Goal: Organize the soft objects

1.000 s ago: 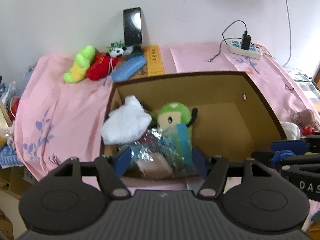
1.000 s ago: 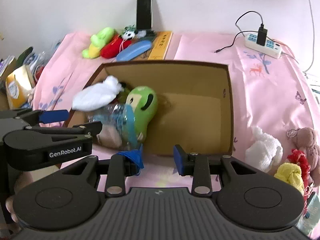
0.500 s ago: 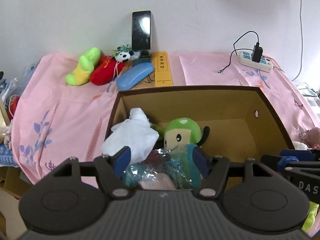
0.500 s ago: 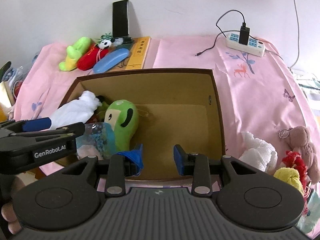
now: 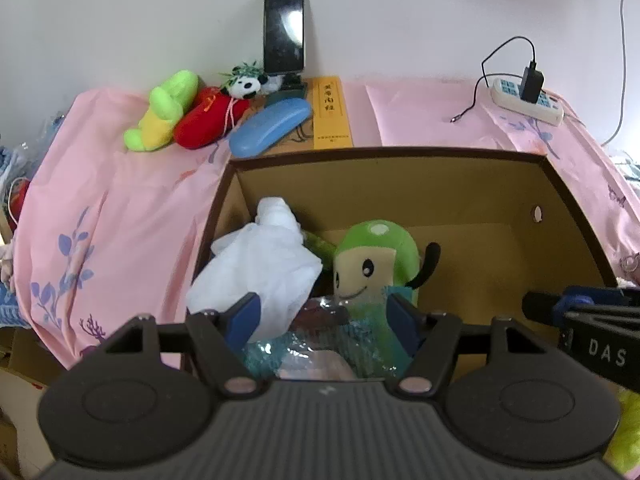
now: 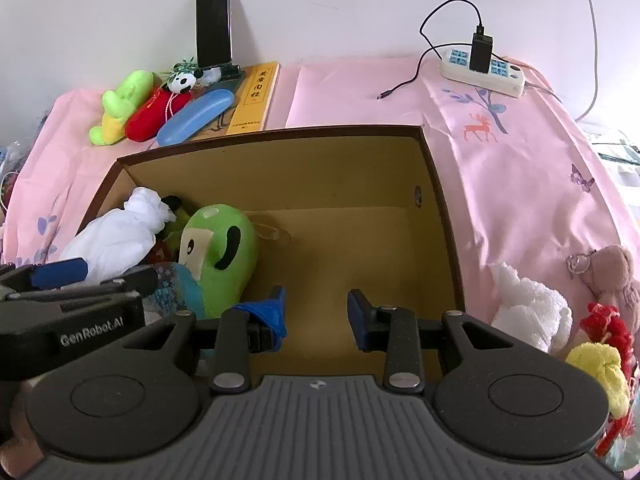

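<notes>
Both grippers have sunk closer to the cardboard box (image 6: 436, 200). The left gripper (image 5: 322, 320) stands wide around a crinkly packet (image 5: 316, 344) (grip unclear) at the box's left wall; the right gripper (image 6: 316, 312) gapes empty.

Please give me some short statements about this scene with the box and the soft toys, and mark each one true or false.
1. The green plush lies inside the cardboard box. True.
2. The phone lies flat on the pink cloth. False: it stands upright against the wall.
3. The right gripper holds a toy. False: nothing is between its jaws.
4. A charger is plugged into the power strip. True.
5. The white towel lies outside the box. True.
</notes>
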{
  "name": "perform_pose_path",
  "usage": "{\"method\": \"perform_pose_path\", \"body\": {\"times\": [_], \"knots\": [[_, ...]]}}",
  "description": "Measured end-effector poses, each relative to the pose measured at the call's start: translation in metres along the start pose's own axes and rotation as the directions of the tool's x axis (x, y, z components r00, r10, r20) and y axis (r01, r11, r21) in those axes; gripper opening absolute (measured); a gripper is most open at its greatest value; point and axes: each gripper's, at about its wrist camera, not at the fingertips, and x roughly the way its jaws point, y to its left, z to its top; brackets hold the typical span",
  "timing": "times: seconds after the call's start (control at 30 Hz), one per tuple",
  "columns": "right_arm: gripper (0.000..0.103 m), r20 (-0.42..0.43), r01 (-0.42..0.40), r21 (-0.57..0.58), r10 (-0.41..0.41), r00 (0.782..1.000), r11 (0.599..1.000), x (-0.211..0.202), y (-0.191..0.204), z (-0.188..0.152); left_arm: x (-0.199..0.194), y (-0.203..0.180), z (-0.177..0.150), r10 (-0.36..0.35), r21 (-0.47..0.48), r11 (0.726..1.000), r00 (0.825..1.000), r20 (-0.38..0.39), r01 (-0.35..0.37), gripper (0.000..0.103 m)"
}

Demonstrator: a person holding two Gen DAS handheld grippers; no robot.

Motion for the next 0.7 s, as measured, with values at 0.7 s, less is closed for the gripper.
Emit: {"method": "perform_pose_path", "body": {"times": [0.7], "knots": [[0.017,0.027,0.013,-0.001,-0.013,1.0,1.0,0.007,0.0052,-0.0018,0.0045,-0.0005,0.0,-0.01,-0.001,1.0,1.0,0.015,0.01,0.069]]}}
